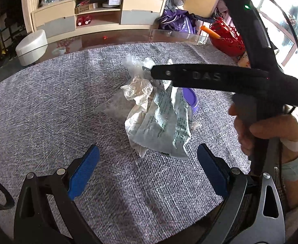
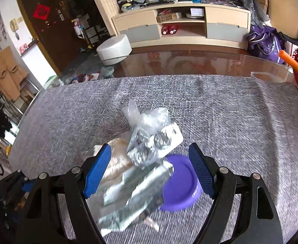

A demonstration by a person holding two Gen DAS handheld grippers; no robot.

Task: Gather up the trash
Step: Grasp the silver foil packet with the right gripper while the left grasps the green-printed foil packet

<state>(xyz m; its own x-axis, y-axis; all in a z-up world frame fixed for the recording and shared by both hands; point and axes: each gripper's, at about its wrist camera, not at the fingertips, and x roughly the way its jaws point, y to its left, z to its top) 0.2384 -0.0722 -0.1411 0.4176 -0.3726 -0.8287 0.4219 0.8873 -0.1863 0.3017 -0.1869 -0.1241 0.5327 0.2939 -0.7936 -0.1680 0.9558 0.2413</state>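
Right wrist view shows our right hand-held gripper (image 2: pixel 149 168) spread wide above a heap of trash on the grey woven cloth (image 2: pixel 240 122) covering the tabletop, its blue pads (image 2: pixel 97 171) on either side of the pile and gripping nothing. The heap is a crumpled silver foil wrapper (image 2: pixel 132 193), a clear plastic blister pack (image 2: pixel 159 140) lying on top of it, a wad of pale paper (image 2: pixel 116 158) at the left, and a purple lid (image 2: pixel 181 181) partly tucked under the foil on the right.

From the left wrist view, our left hand-held gripper (image 1: pixel 147 168) is also released, hanging just short of the near edge of the same pile, where the printed wrapper (image 1: pixel 163 130) and the crumpled paper (image 1: pixel 138 93) lie. The right tool crosses the frame from the right above the heap.

We judge that we are at the approach stage: the trash is gathered in one spot but nothing is picked up yet. The next move calls for lowering the right gripper onto the foil and blister pack and closing on them. The loose, springy wrappers may slip, so we should bite low into the bundle. No bin is visible to us.
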